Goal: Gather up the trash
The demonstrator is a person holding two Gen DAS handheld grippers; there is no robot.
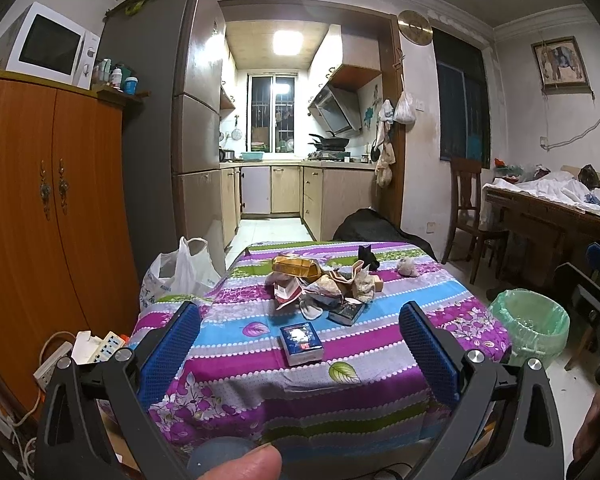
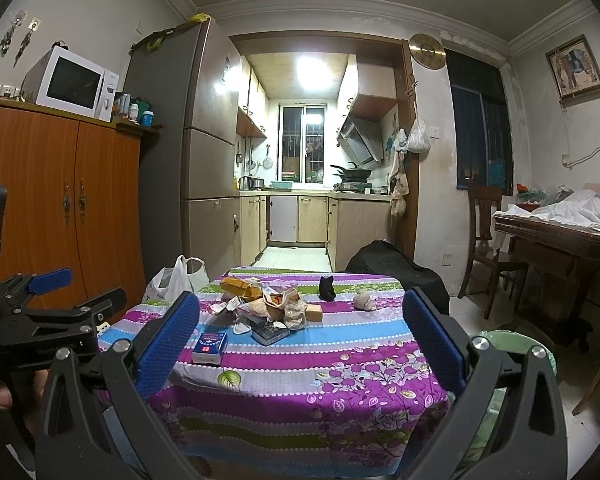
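Note:
A pile of trash (image 1: 324, 280) (image 2: 268, 308), crumpled wrappers and small boxes, lies on a table with a striped floral cloth (image 1: 380, 344) (image 2: 340, 360). A blue box (image 1: 301, 344) (image 2: 210, 346) lies nearest, a dark box (image 1: 346, 312) (image 2: 270, 334) behind it. A crumpled paper ball (image 1: 408, 267) (image 2: 364, 301) and a black object (image 1: 367, 257) (image 2: 327, 287) lie farther back. A bin with a green liner (image 1: 534, 326) stands right of the table. My left gripper (image 1: 300, 340) and right gripper (image 2: 300, 340) are both open and empty, in front of the table.
A white plastic bag (image 1: 180, 272) (image 2: 176, 280) sits at the table's left. An orange cabinet (image 1: 40, 220) with a microwave stands left, power strips (image 1: 96, 350) on the floor beside it. A chair (image 1: 472, 208) and a cluttered wooden table (image 1: 556, 212) stand right. The kitchen lies beyond.

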